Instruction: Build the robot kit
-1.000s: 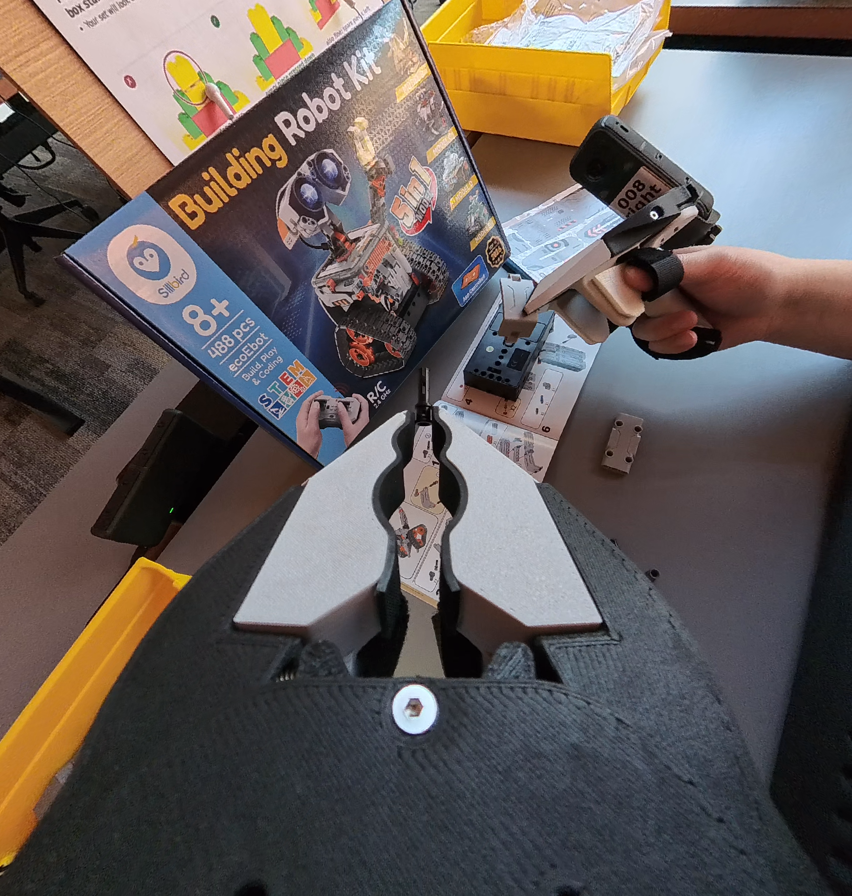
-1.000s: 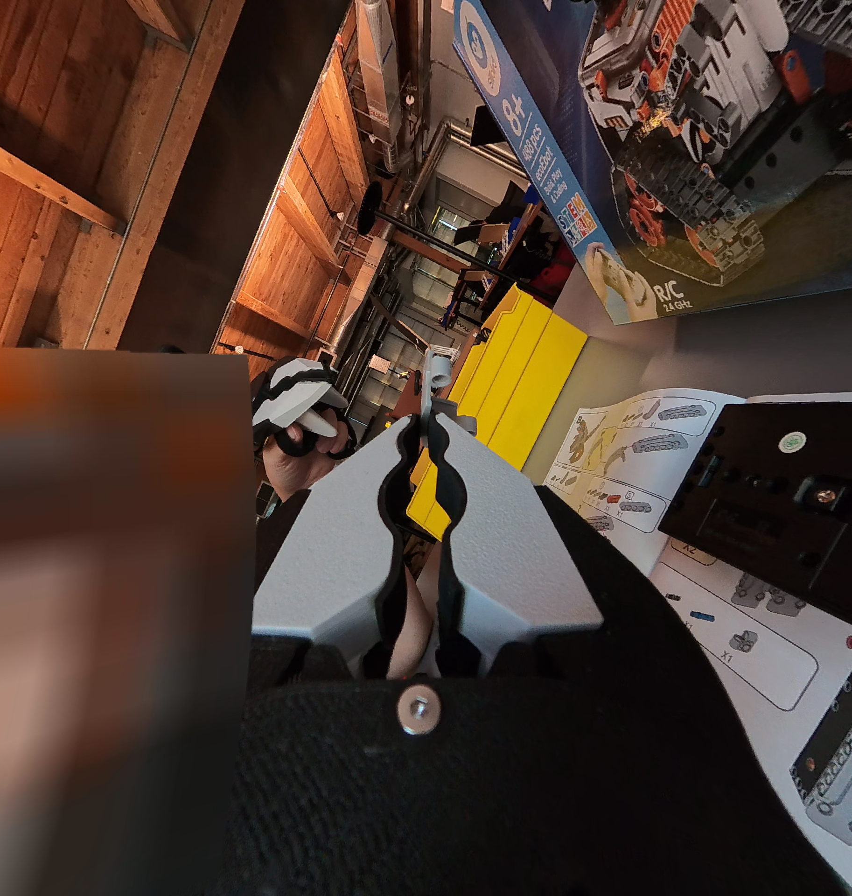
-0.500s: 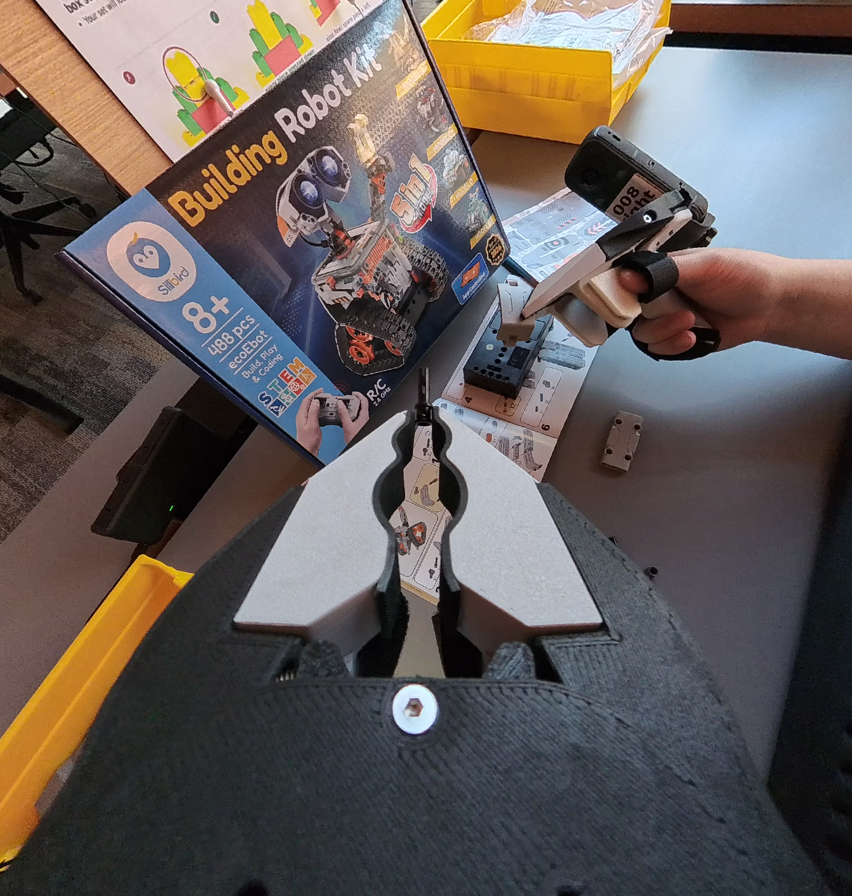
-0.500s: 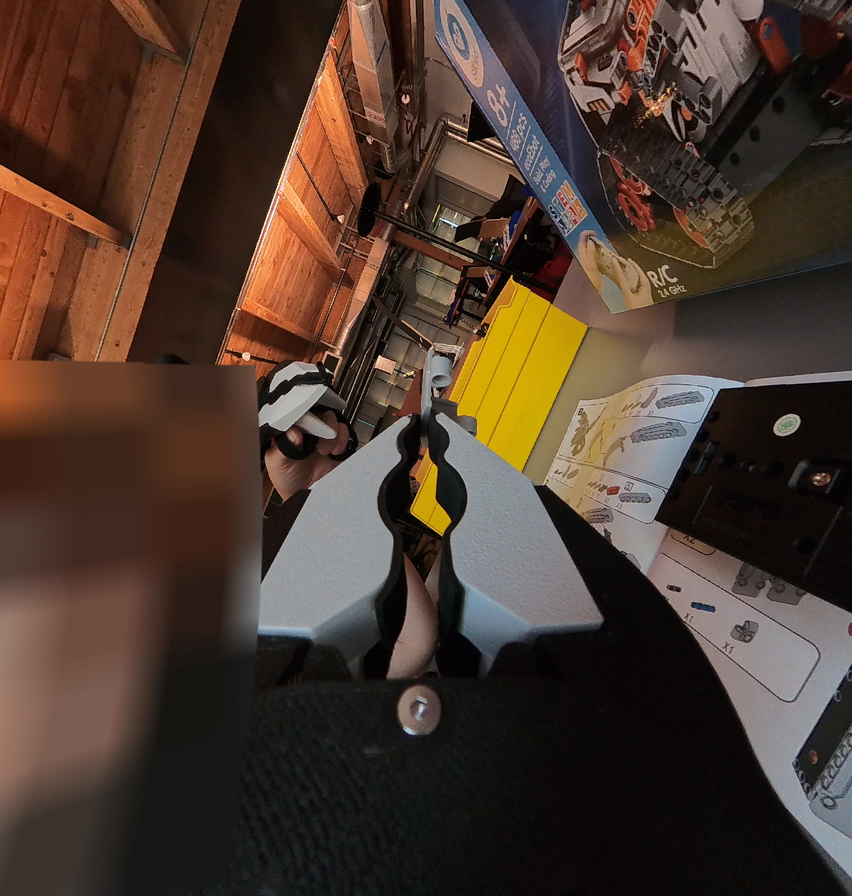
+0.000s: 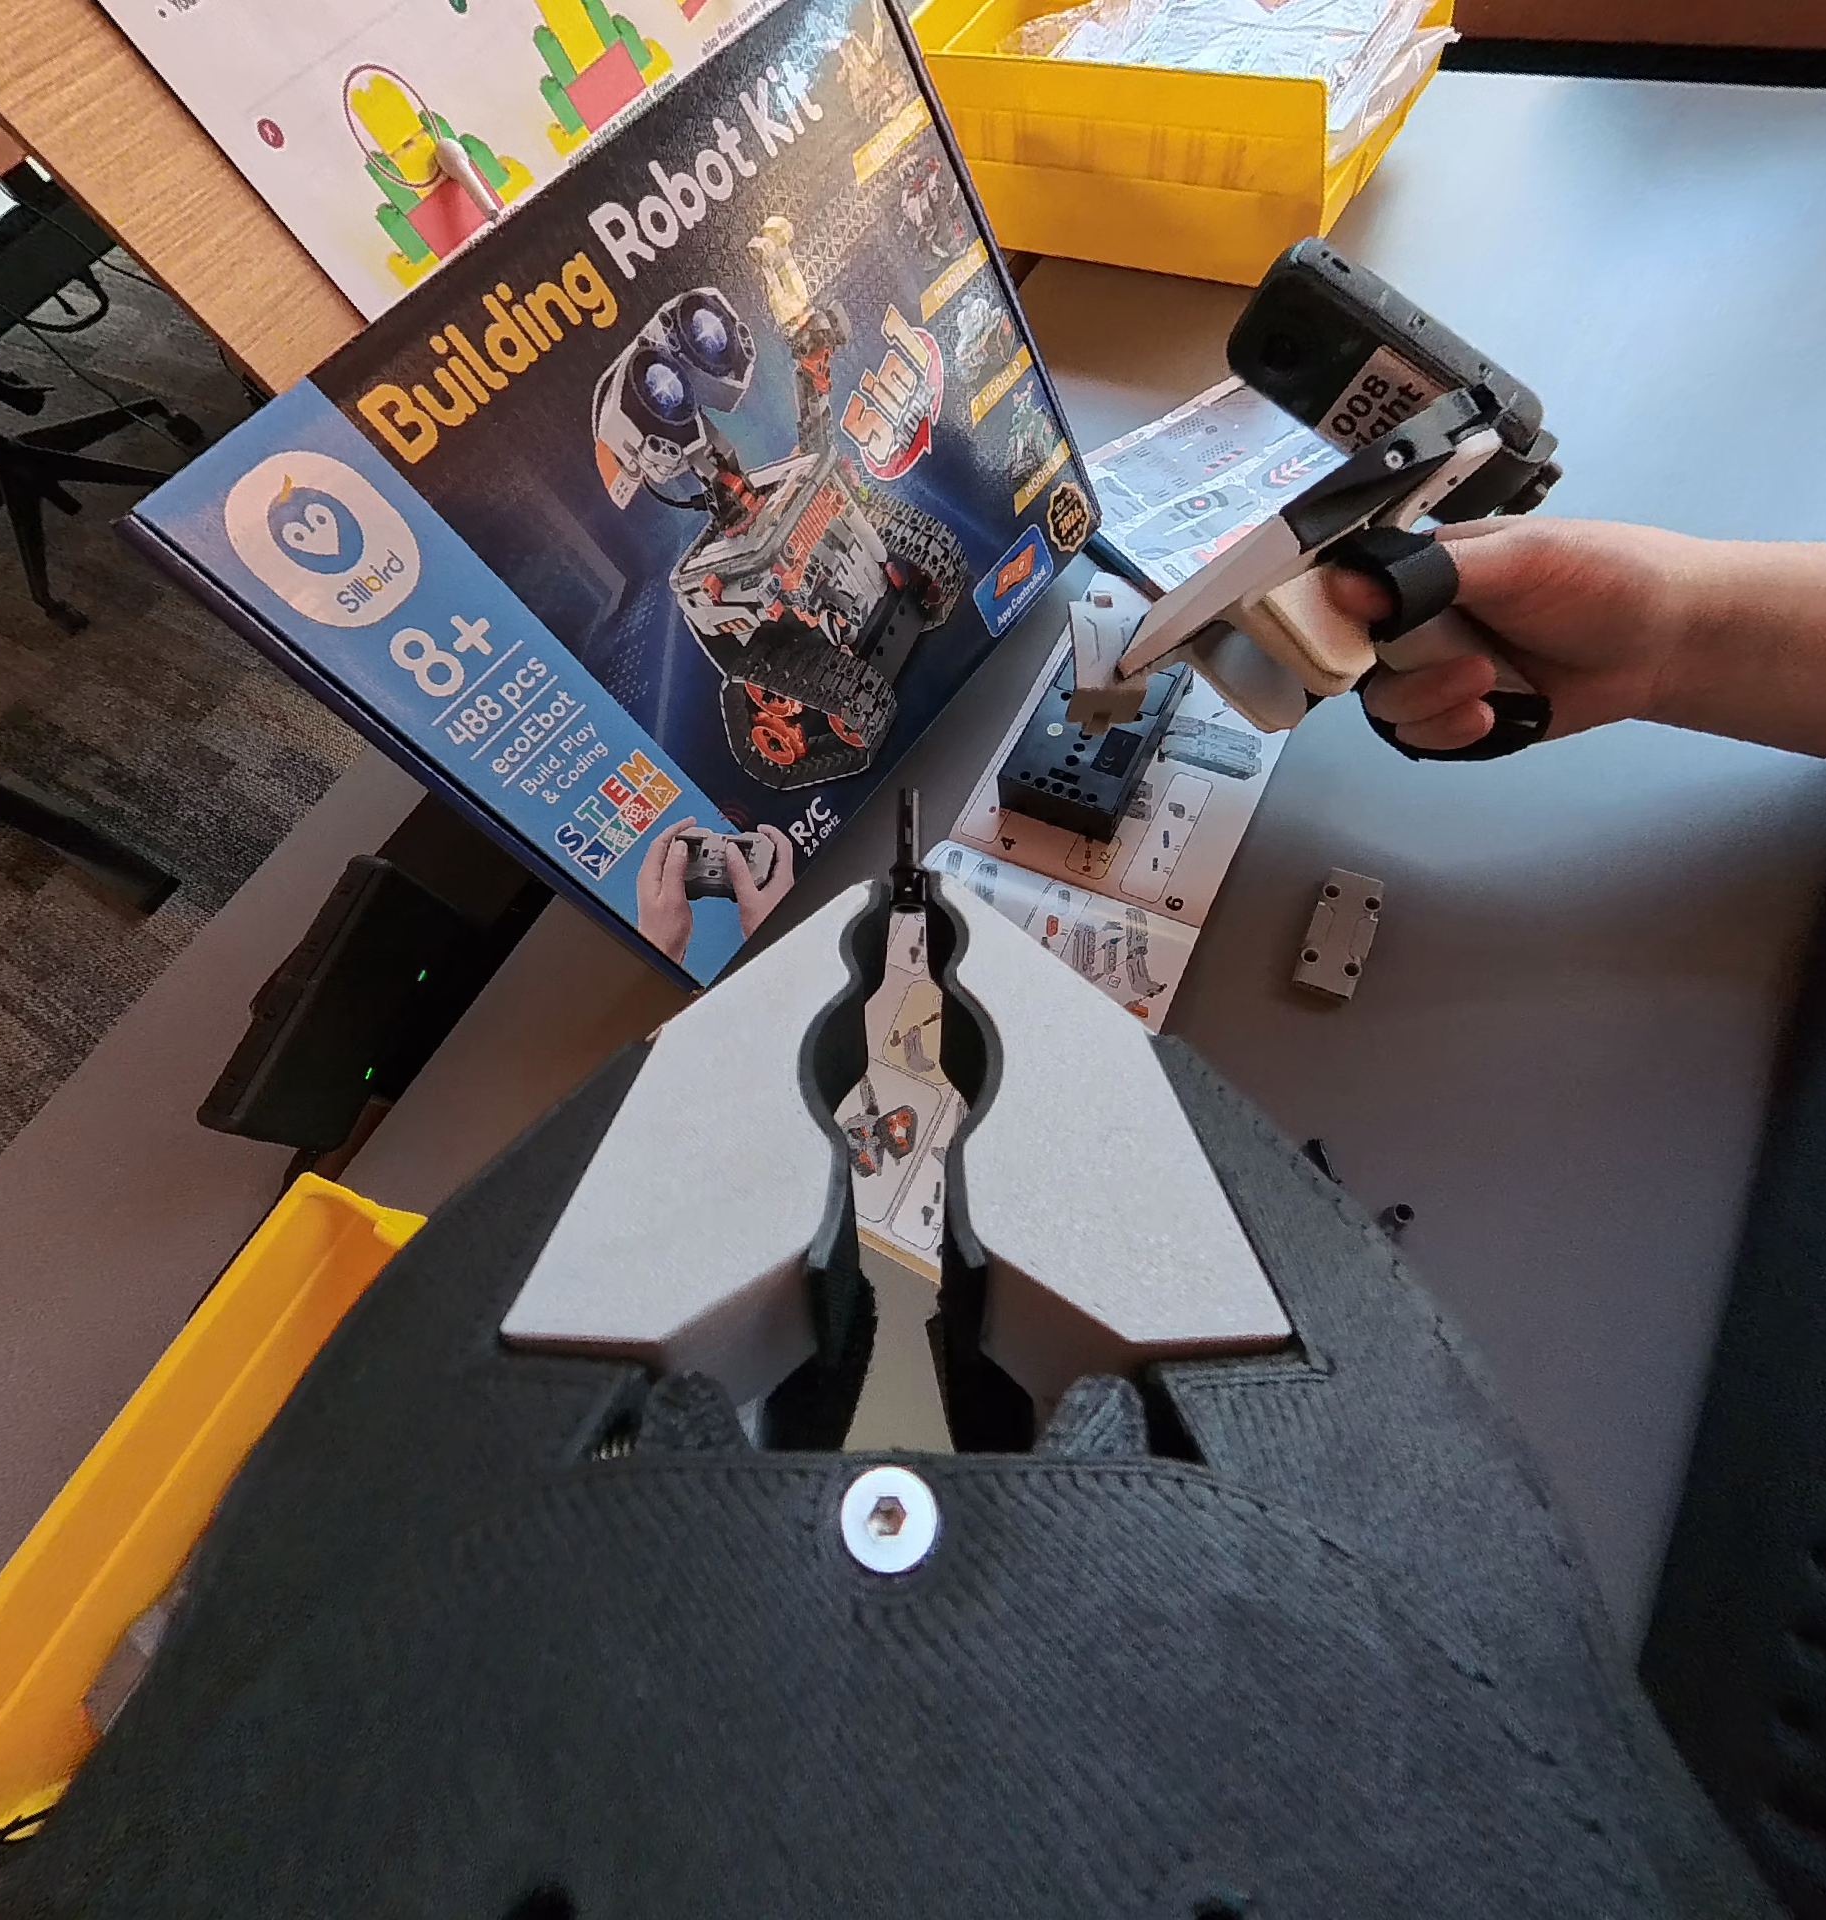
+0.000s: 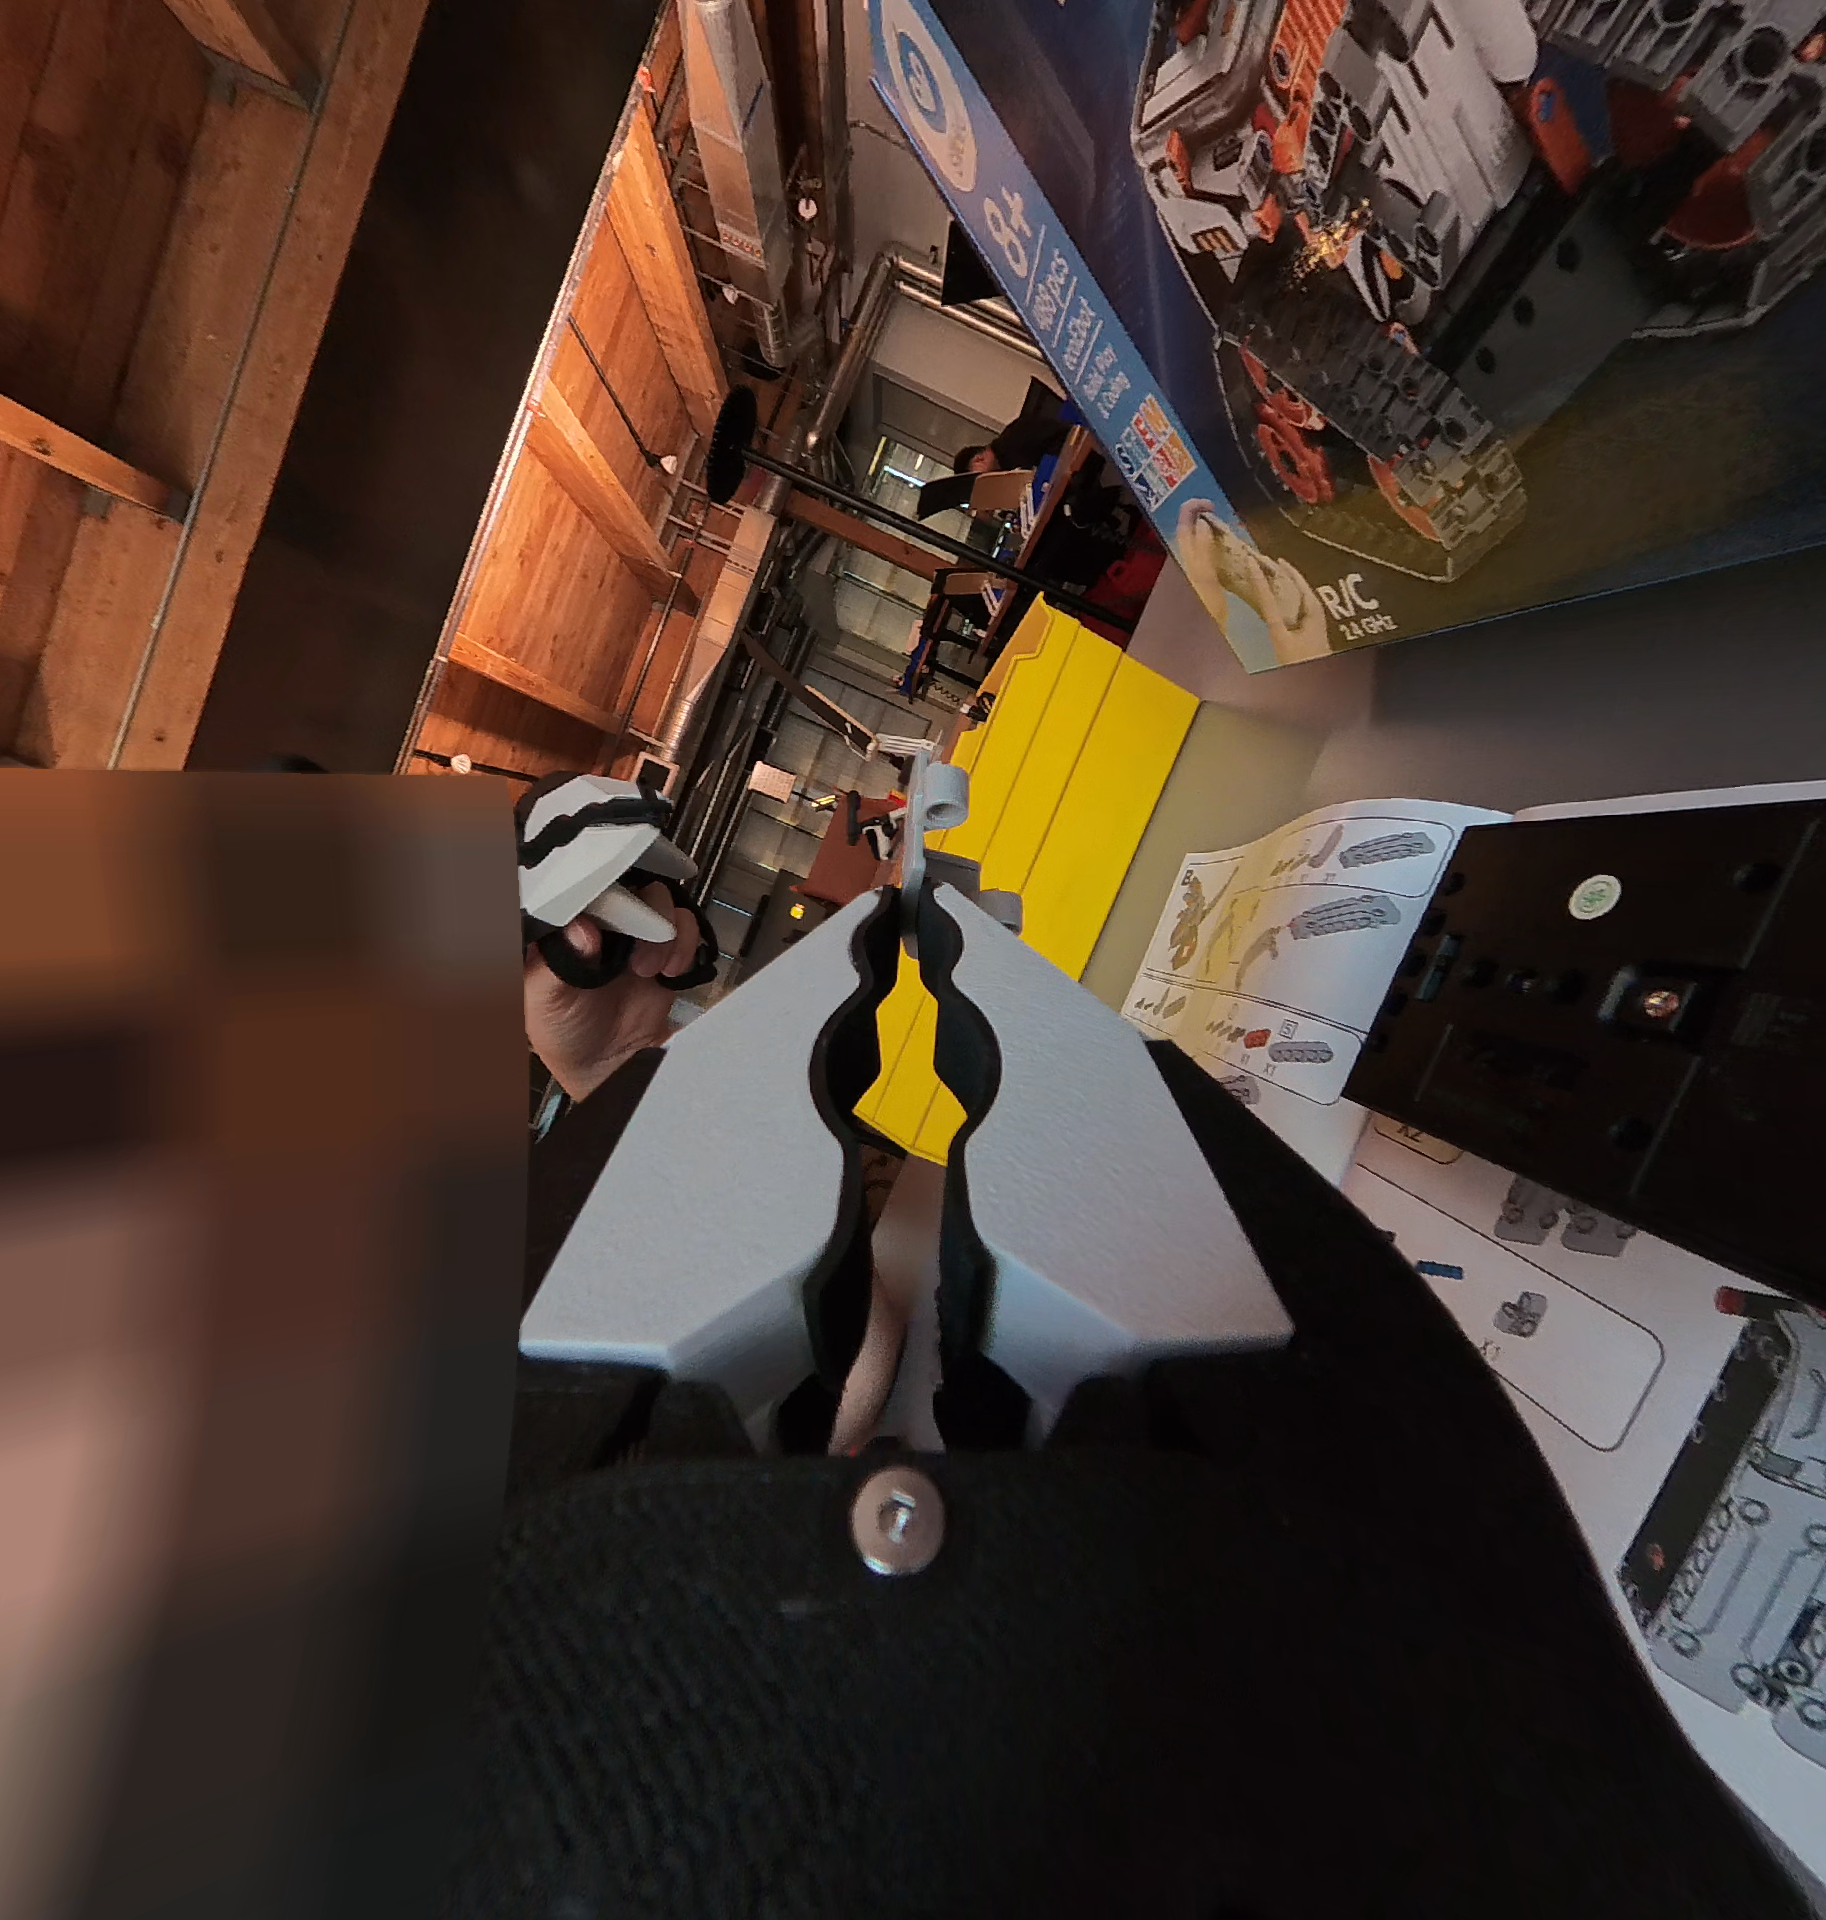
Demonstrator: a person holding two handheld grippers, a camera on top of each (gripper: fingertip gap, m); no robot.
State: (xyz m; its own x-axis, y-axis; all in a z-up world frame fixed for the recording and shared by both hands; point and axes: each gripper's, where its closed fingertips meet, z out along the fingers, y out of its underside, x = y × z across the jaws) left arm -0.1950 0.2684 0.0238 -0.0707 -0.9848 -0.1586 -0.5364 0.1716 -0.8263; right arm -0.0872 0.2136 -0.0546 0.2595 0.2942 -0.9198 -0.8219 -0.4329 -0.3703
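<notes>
My left gripper point(image 5: 906, 896) is shut on a thin black pin point(image 5: 907, 836) that sticks out past its tips, above the instruction booklet point(image 5: 1085, 914). My right gripper point(image 6: 914, 906) is shut on a small grey connector piece point(image 6: 938, 808). In the left wrist view the right gripper point(image 5: 1094, 665) hangs in a hand just over a black block point(image 5: 1080, 764) lying on the booklet. That black block point(image 6: 1657, 1039) fills the right side of the right wrist view, which is rolled on its side. The left gripper point(image 6: 595, 868) shows far off there.
A big blue robot kit box point(image 5: 628, 540) leans at the back left. Yellow bins stand at the back point(image 5: 1127, 156) and near left point(image 5: 161, 1455). A small grey plate point(image 5: 1338, 933) lies right of the booklet. A black device point(image 5: 337, 997) sits at the table's left edge. Some 15 cm of space lies between my two pairs of fingers. The black block point(image 5: 1080, 764) is closer to my right gripper, around 9 cm from its tips; the left tips are 20 cm off.
The right gripper has shifted and tilted slightly over the black block, still holding the grey piece. The left gripper has hardly moved.
</notes>
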